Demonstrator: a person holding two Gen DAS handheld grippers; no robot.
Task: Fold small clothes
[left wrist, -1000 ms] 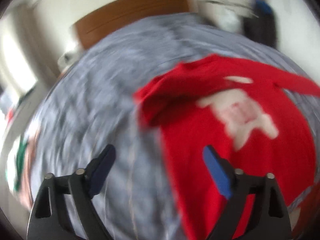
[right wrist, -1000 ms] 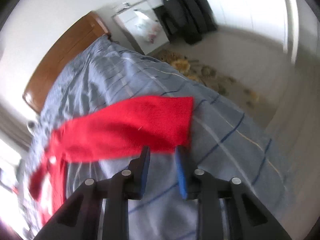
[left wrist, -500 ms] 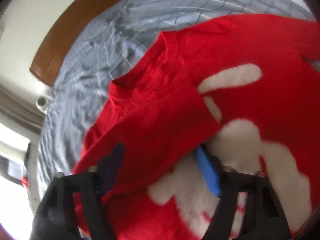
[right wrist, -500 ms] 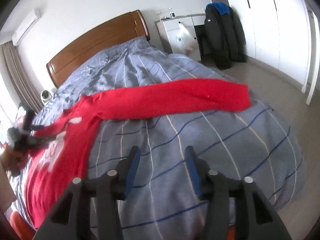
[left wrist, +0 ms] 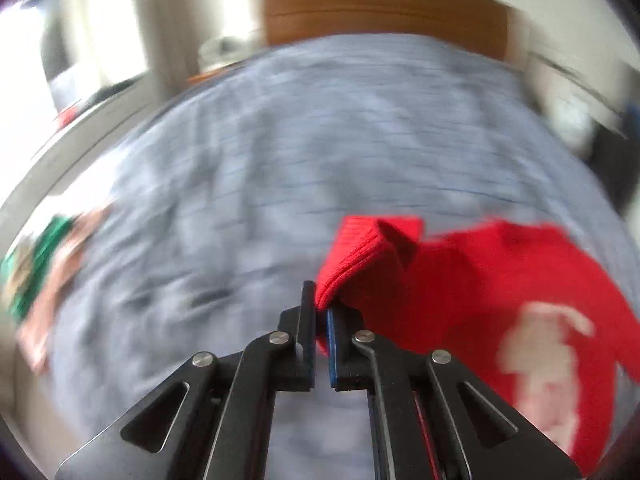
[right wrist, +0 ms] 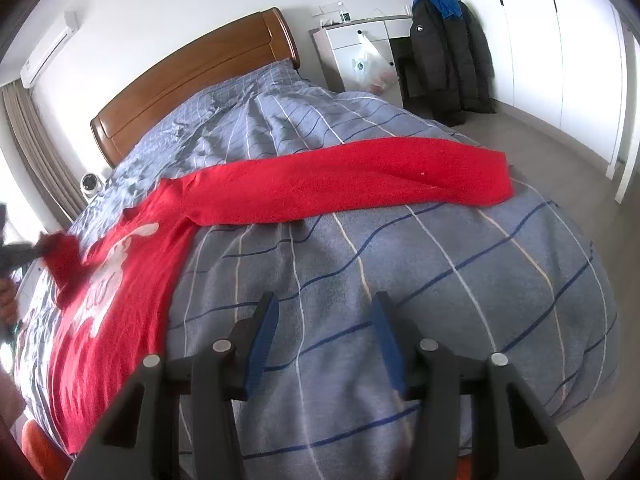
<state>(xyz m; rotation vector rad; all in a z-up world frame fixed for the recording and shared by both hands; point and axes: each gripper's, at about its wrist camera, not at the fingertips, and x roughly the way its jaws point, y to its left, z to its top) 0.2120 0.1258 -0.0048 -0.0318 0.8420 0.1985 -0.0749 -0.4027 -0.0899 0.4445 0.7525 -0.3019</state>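
Left hand-held gripper (left wrist: pixel 321 312) pinches red sweater (left wrist: pixel 480 288) cuff; right hand-held gripper (right wrist: pixel 324 344) gapes empty.

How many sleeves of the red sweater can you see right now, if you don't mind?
2: one sleeve lies stretched across the bedspread; the other sleeve's cuff is pinched in the left gripper.

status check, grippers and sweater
Left hand-held gripper shut on sleeve cuff. Right hand-held gripper open, empty. Red sweater unfolded on bed. Nothing in the way.
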